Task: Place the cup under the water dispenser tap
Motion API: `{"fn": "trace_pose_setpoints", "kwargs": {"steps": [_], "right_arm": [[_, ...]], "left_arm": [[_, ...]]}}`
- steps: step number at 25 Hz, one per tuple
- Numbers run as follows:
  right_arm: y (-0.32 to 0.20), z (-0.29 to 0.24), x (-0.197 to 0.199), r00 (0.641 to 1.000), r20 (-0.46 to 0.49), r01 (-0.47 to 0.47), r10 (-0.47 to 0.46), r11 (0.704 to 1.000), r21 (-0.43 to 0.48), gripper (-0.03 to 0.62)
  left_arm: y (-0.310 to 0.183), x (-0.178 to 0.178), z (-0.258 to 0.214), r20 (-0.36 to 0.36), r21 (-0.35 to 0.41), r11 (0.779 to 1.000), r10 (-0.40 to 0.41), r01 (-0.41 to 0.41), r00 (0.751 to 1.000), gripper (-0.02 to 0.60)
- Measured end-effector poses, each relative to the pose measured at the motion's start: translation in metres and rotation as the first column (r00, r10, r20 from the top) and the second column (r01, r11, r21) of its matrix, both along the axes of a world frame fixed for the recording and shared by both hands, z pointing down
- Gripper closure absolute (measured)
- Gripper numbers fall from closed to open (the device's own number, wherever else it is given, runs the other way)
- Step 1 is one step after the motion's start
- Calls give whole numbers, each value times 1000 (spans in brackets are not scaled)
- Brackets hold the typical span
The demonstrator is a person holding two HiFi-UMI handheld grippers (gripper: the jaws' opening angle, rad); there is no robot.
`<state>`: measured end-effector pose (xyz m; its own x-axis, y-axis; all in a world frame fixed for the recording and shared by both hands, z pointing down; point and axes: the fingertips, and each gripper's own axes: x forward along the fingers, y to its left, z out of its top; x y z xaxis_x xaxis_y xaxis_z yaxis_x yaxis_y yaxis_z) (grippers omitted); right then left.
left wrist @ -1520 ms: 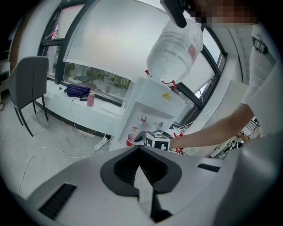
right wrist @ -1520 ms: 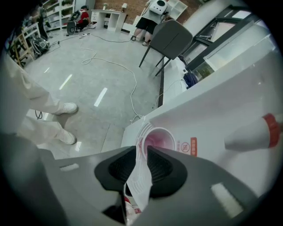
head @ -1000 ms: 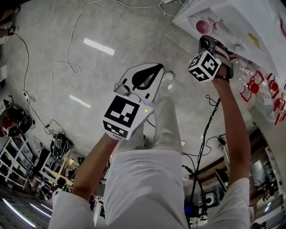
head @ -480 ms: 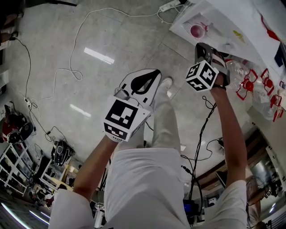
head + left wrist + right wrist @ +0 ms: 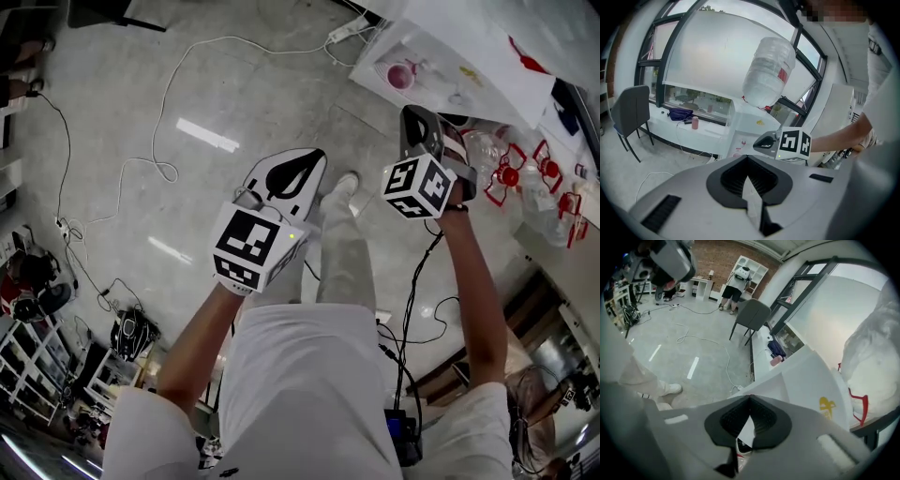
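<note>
Left claw (image 5: 747,156), right claw (image 5: 750,396) (tips together)

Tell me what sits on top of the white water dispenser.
A large clear plastic water bottle stands inverted on the white water dispenser, neck down. A small yellow mark shows on the top panel beside it. The neck's seat is too small to make out.

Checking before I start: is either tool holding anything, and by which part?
Nothing is held. The left tool and the right tool are both shut, with nothing between their jaws.
</note>
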<state>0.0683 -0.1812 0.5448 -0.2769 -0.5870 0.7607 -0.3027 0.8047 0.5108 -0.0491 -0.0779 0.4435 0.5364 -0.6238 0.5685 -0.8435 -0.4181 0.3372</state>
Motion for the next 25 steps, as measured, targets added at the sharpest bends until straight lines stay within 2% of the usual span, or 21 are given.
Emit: {"fn": "trace_pose_setpoints", "kwargs": {"steps": [7, 13, 25], "right_arm": [[10, -61, -8, 992, 111, -64, 62, 998, 15, 584], [16, -112, -5, 967, 213, -148, 140, 989, 23, 583], [50, -201, 29, 872, 388, -326, 299, 945, 5, 583]], "left_arm": [[-4, -7, -31, 1, 37, 999, 5, -5, 1000, 581], [-7, -15, -65, -11, 84, 996, 18, -17, 1000, 581], [-1, -13, -129, -46, 163, 987, 17, -10, 999, 581]]}}
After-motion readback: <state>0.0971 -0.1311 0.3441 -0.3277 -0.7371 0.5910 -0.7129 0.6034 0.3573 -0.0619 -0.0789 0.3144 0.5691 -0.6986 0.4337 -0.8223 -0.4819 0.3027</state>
